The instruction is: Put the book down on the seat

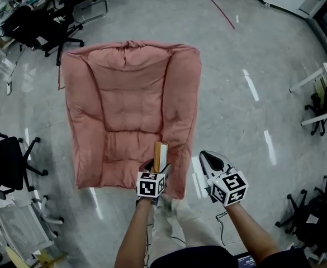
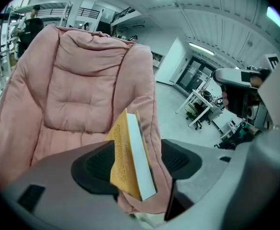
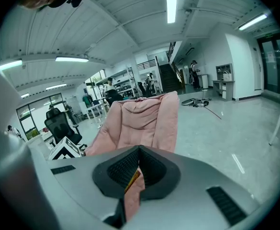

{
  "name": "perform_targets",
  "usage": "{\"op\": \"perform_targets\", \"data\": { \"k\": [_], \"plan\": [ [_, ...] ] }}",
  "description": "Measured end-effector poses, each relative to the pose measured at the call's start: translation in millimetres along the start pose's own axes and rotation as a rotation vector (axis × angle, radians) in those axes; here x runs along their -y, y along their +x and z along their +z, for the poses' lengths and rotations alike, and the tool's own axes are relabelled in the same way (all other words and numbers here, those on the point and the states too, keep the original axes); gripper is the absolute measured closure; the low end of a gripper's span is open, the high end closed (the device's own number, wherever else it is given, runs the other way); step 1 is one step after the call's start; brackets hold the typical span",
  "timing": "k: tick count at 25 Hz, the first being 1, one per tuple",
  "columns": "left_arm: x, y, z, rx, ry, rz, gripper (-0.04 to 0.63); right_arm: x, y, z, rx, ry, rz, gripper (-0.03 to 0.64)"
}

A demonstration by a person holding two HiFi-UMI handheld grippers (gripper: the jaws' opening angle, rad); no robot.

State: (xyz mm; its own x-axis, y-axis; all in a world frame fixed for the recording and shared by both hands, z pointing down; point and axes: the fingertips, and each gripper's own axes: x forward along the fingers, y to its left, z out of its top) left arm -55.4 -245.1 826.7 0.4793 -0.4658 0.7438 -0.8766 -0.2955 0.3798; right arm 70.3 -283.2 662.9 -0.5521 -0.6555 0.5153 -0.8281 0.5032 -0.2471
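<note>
Under you runs a polished grey floor [image 1: 252, 54], streaked with lamp glare. Black office chairs [image 1: 46, 29] stand at your far left, another [image 1: 6, 163] is close on your left, and a white mesh chair [image 1: 20, 228] sits nearer you. White table legs [image 1: 320, 85] show on your right. A red cable [image 1: 223, 14] lies ahead. Strip lights [image 3: 171, 4] cross the white ribbed ceiling [image 3: 120, 28], and a staircase [image 3: 171, 78] rises at the back.

Between my left fingers [image 2: 94, 164], black ribbed pads on grey: book [image 2: 130, 157], orange-yellow cover, white page edge. Beyond my fingers, seat [image 1: 129, 99] dusty pink, quilted. Marker cube [image 1: 151, 184] black-and-white squares. Floor [image 1: 247, 49] glossy grey.
</note>
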Motion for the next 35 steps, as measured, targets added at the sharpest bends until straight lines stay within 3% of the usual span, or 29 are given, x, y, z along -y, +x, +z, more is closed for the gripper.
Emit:
{"op": "perform_targets", "data": {
  "k": [14,25,35],
  "plan": [
    [11,-48,18,0.047,0.086,0.001,0.305,-24,-26,20,0.065,-0.017,-0.013,0.603],
    [27,-106,44,0.144,0.148,0.016,0.396,-46,-57,46,0.121,-0.058,-0.011,0.603],
    [50,-171,81,0.298,0.221,0.006,0.489,-79,-79,66,0.172,-0.087,-0.006,0.603]
  ]
}}
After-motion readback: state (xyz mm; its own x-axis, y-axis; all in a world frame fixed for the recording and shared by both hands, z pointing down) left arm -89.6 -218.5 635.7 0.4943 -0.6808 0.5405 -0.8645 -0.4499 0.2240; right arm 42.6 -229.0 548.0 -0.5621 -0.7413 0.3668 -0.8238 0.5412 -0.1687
